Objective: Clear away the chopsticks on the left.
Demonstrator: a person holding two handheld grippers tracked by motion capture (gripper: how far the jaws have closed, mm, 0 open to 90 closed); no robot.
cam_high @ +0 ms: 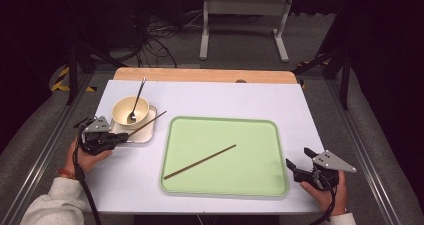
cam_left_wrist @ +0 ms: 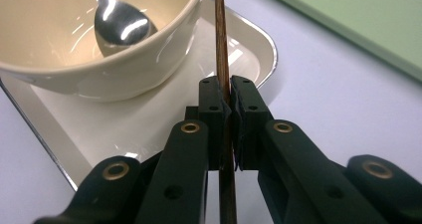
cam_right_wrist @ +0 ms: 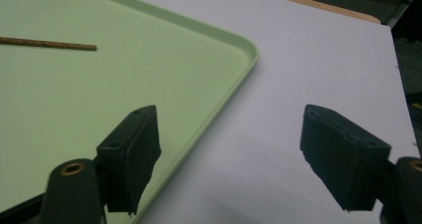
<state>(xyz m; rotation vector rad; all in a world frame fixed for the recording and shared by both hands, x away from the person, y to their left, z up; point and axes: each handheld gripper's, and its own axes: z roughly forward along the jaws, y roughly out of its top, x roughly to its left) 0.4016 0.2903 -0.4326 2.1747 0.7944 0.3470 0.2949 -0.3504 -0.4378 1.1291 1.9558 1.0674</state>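
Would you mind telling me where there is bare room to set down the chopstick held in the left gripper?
The green tray is bare on both sides of the chopstick lying on it. White table is free between tray and right gripper. It is crowded at the small plate with bowl and spoon.

A glossy cream ceramic-looking bowl (cam_left_wrist: 74,45) holds a polished metal spoon (cam_left_wrist: 119,27) on a shiny off-white dish (cam_left_wrist: 124,129). Matt black plastic jaws of the left gripper (cam_left_wrist: 225,97) pinch a dark, grained wooden chopstick (cam_left_wrist: 222,45). The green tray (cam_high: 250,135) looks smooth and matt, as does the table's pale top (cam_high: 225,97).
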